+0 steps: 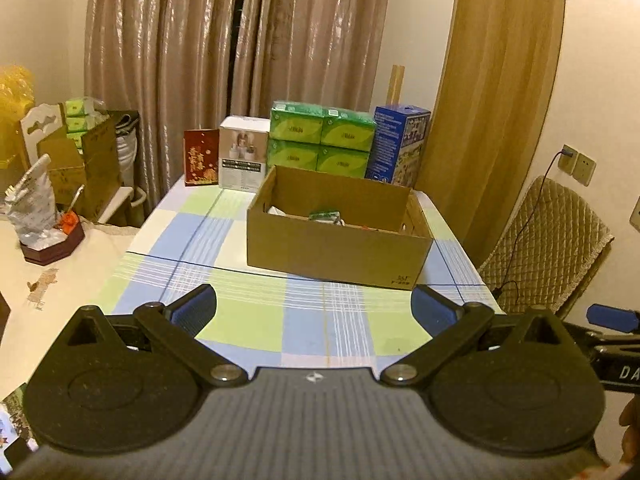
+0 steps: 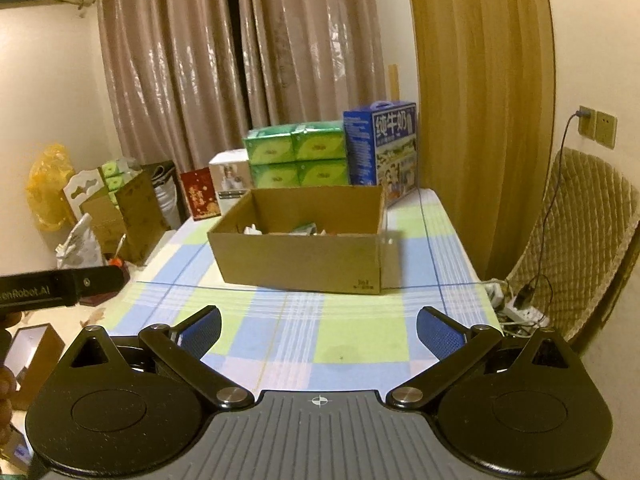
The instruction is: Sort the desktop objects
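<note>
Two handheld grippers hover side by side above a desk covered in a blue, green and white checked cloth. The left gripper has its blue-padded fingers spread wide with nothing between them; the right gripper is equally wide and empty, its fingers framing bare cloth. In the left wrist view the right gripper's blue tip shows at 3 o'clock; in the right wrist view the left gripper's black body shows at 9 o'clock.

An open cardboard box sits on the desk at 12 o'clock from both grippers, well apart from them. Small items lie inside it, among them a green packet and something white, too hidden to identify.

Behind the box, along the far edge of the desk, stand a red card, a white carton, a stack of green tissue packs and a blue milk carton. Curtains hang behind them. A quilted chair stands at 3 o'clock, beside the desk
</note>
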Available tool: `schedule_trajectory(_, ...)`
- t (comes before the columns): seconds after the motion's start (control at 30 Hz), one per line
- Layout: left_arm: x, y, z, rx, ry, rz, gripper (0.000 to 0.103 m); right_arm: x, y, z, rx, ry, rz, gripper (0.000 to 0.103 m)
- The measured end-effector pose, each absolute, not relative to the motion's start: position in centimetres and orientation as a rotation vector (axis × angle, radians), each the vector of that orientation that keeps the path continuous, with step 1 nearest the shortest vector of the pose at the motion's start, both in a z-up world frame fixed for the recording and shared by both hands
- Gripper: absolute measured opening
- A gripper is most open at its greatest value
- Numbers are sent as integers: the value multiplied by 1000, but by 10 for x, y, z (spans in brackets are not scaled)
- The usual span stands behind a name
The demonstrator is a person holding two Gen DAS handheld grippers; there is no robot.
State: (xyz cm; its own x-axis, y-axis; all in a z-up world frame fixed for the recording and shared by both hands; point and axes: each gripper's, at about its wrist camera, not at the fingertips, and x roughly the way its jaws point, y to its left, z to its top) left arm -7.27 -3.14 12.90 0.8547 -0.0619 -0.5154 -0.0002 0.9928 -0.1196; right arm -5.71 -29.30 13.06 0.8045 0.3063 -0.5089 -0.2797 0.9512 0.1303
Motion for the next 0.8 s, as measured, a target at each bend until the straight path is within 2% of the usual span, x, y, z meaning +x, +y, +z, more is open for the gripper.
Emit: schedule_trajectory(0.8,-81,-31,140,-125,541,-42,102,-62,-281,140,13,548,331,101)
